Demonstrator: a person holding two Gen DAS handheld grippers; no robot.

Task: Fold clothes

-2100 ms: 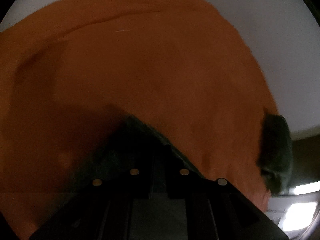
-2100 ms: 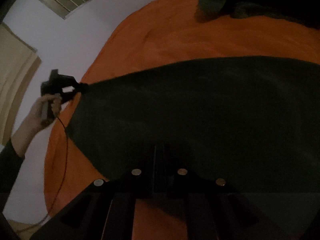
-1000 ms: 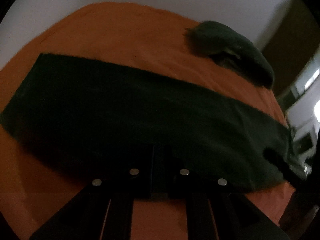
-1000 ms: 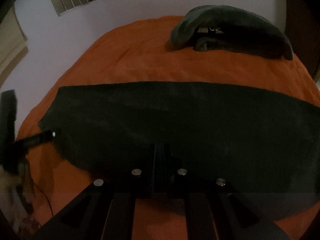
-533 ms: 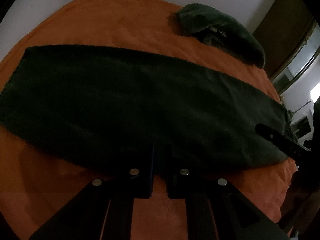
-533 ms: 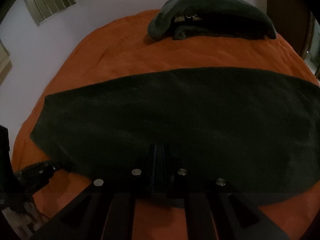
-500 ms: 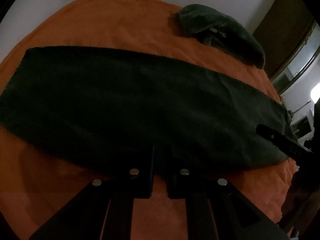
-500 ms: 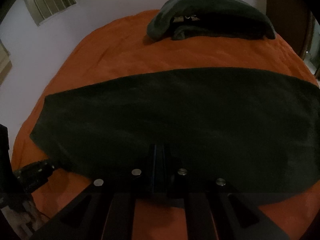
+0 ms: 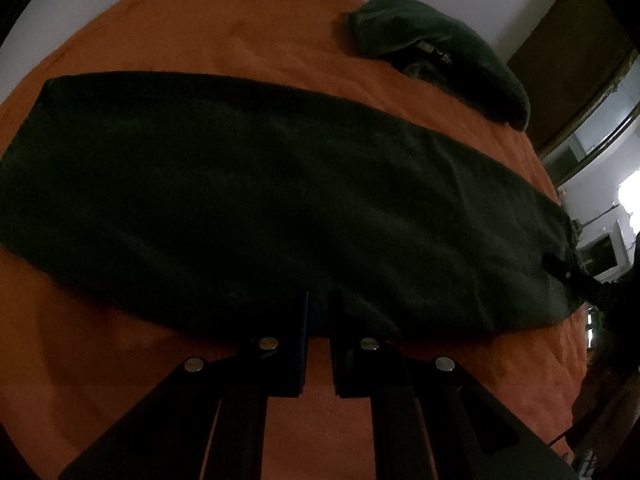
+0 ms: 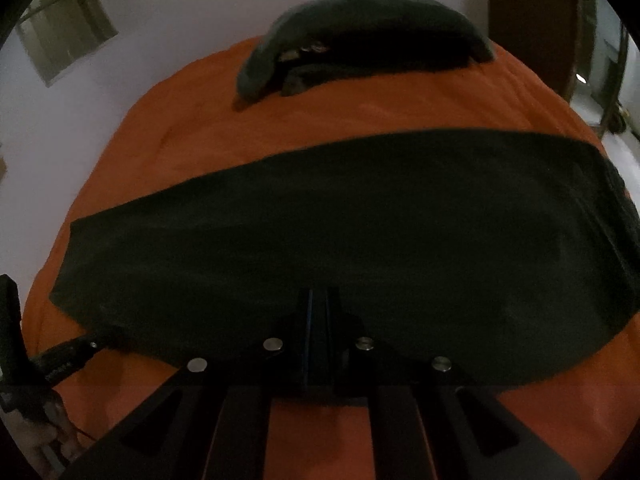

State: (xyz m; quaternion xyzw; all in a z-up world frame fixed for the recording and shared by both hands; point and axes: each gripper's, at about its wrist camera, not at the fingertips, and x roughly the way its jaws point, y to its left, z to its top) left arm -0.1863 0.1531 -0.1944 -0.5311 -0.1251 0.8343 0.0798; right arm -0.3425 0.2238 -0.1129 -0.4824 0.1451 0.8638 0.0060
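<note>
A long dark green cloth (image 9: pixel 280 200) lies flat as a wide band across the orange bedspread (image 9: pixel 200 20). My left gripper (image 9: pixel 318 296) is shut with only a narrow slit, and the cloth's near hem lies between its tips. In the right wrist view the left gripper (image 10: pixel 90 345) meets the near-left corner of the cloth (image 10: pixel 360 232), with a hand (image 10: pixel 44 440) behind it. My right gripper (image 10: pixel 318 292) is shut on the near hem too. From the left wrist view the right gripper (image 9: pixel 554 266) sits at the cloth's right end.
A heap of green clothes (image 10: pixel 368 28) rests at the far side of the bedspread (image 10: pixel 400 108), also visible as the heap (image 9: pixel 440 52) in the left view. White walls surround the bed, with a window (image 10: pixel 64 28) at left and a dark door (image 9: pixel 568 40) at right.
The cloth, held stretched in the air two seconds ago, now lies flat on the bed. In the last second the right gripper slid rightward toward the cloth's end and rolled.
</note>
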